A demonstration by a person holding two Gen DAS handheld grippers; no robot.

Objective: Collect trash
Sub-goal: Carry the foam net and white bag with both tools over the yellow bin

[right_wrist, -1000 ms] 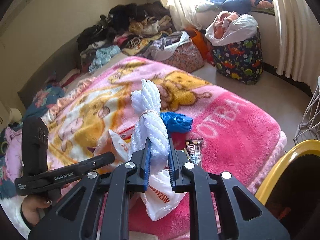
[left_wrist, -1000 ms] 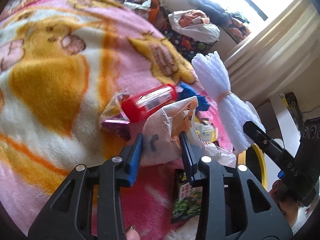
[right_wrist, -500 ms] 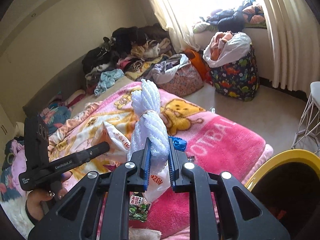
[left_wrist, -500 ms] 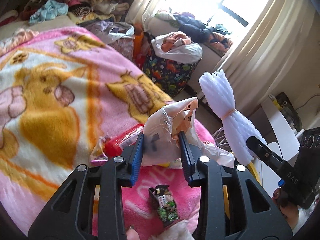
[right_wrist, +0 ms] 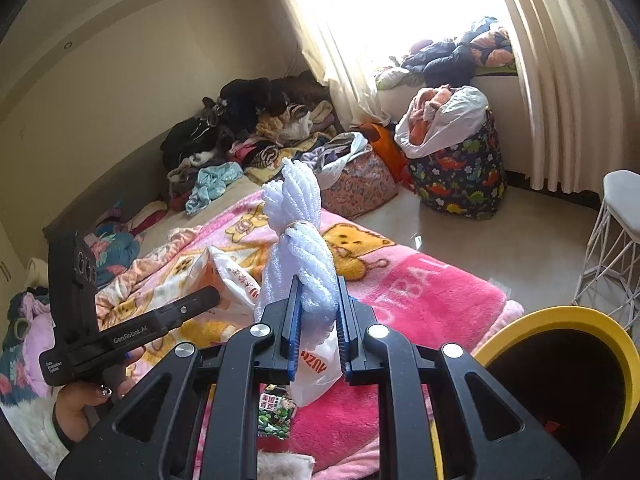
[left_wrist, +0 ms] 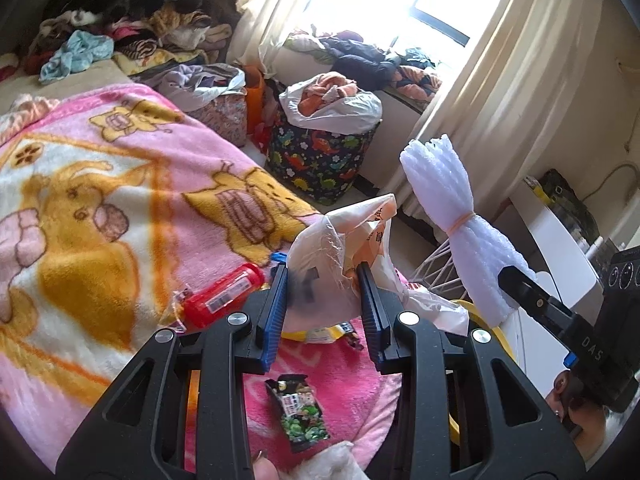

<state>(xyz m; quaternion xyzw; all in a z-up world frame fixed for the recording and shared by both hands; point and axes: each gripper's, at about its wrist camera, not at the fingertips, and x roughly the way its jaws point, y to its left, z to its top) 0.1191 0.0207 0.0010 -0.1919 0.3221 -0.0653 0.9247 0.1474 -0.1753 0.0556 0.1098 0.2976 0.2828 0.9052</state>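
Note:
My left gripper (left_wrist: 323, 300) is shut on a crumpled white plastic bag (left_wrist: 340, 256) with orange print, held up above the pink blanket (left_wrist: 120, 208). The same bag (right_wrist: 236, 276) hangs from that gripper in the right wrist view. My right gripper (right_wrist: 316, 312) is shut on a white foam-net bundle (right_wrist: 298, 224) tied with a rubber band; the bundle (left_wrist: 452, 216) also shows at the right of the left wrist view. On the blanket lie a red wrapper (left_wrist: 224, 300), a green snack packet (left_wrist: 302, 412) and a yellow wrapper (left_wrist: 320, 334). A yellow-rimmed bin (right_wrist: 560, 320) stands at lower right.
A dinosaur-print basket (right_wrist: 460, 176) full of clothes stands by the curtained window. Piles of clothing (right_wrist: 248, 128) cover the far end of the bed. A white wire stool (right_wrist: 612, 248) is at the right on the pale floor. A hand (right_wrist: 80, 400) grips the left tool.
Both grippers have risen with their loads; the bag is lifted off the blanket, uncovering the packets beneath, and more of the room and window has come into view.

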